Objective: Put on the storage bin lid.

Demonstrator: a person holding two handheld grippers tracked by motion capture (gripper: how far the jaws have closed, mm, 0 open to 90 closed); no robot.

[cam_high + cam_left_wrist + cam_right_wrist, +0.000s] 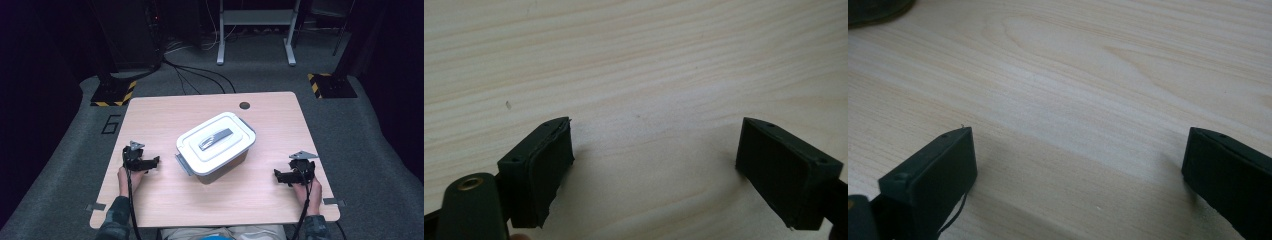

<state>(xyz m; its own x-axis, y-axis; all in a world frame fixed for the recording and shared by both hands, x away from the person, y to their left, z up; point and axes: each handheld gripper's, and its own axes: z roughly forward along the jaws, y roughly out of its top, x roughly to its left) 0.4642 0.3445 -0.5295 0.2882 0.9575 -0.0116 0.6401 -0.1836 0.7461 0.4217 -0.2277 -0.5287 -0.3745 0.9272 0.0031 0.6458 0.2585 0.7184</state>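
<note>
Jaws of both grippers stand apart over bare table (165, 200), flanking the lidded white box (216, 143).

Both forearms came in from the near edge, one hand low at each side. The left tongs (154, 161) pointed inward, jaws standing wide with nothing between them. The right tongs (278, 175) mirrored them, pointing inward too, jaws likewise spread and holding nothing.
</note>
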